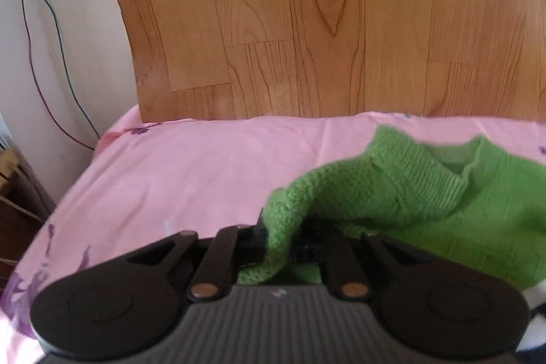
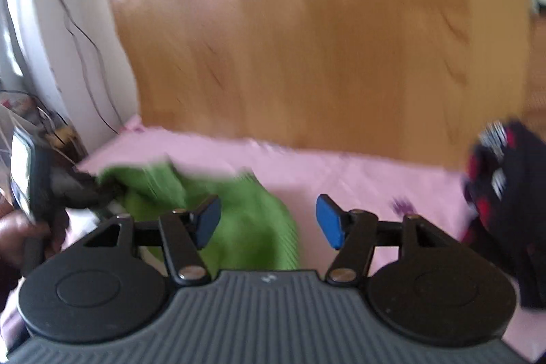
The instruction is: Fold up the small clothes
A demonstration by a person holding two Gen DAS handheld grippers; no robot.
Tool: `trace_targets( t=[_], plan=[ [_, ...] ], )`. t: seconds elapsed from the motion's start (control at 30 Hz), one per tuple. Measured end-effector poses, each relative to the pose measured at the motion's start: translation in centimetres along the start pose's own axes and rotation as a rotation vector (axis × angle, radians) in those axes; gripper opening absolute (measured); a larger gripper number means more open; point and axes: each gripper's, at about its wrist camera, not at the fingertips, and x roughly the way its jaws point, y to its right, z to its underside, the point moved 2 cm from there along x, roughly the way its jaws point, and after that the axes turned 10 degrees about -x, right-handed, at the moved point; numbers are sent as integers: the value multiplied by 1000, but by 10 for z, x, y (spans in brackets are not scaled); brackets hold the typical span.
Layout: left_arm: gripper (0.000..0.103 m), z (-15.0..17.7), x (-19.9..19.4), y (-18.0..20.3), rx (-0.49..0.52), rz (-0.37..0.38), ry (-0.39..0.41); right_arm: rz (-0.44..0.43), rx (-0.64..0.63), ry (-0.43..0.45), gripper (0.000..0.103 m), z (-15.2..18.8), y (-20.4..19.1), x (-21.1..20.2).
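your left gripper (image 1: 281,239) pinches the green knit (image 1: 426,193); right gripper (image 2: 268,220) wide, empty.
knit hides your left fingertips; right view blurred.

Right hand-held gripper (image 2: 268,220) — black linkage arms, blue pads (image 2: 329,220), ribbed grey body.

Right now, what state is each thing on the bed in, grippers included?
Green sweater: crumpled on the pink sheet, one edge pinched.
Left gripper: shut on the sweater.
Right gripper: open, holding nothing.
Dark patterned garment: bunched at the right, untouched.
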Motion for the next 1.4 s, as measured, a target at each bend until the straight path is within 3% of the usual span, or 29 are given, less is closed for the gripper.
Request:
trace_targets(
  t=[0.13,0.17,0.2,0.27,0.33,0.4,0.47,0.53,0.63,0.67,0.7,0.73,0.9,1.03,1.13,1.33,1.37,1.4],
  plan=[
    [8,-3,-5,6,11,15,17,-21,69,-126,71,26,11,32],
    [8,-1,-5,9,20,16,20,-44,96,-165,62,33,13,40],
    [8,-4,-8,11,28,19,24,-48,109,-188,14,36,16,48],
    [8,-14,-11,13,32,37,29,-21,120,-148,6,32,22,44],
    [8,-29,-12,16,19,64,20,73,114,-35,6,10,35,21],
    [9,-44,-9,24,-5,99,4,224,85,56,6,-12,50,4],
    [17,-52,5,39,5,94,-26,338,37,71,7,-25,59,4],
    [26,-46,29,57,75,18,-77,383,6,24,10,-24,63,18],
    [27,-30,43,59,99,-13,-134,347,23,-52,23,-5,62,30],
    [29,-27,39,54,100,-9,-127,345,19,-38,34,1,59,23],
    [42,-25,32,48,104,-16,-121,346,18,-16,42,6,55,13],
    [54,-24,25,41,110,-31,-114,344,19,5,44,11,52,2],
    [59,-15,-33,-7,103,-17,-80,230,9,65,48,30,25,-47],
    [67,13,-76,-40,61,43,-136,153,-60,83,55,59,-15,-70],
    [67,41,-93,-51,33,83,-202,105,-79,77,55,78,-40,-74],
    [67,75,-113,-58,12,104,-256,0,-35,82,56,97,-76,-70],
    [65,78,-117,-58,7,109,-239,-16,-28,87,56,98,-82,-68],
    [49,79,-118,-57,6,123,-229,-30,-20,93,57,100,-87,-67]
  ],
)
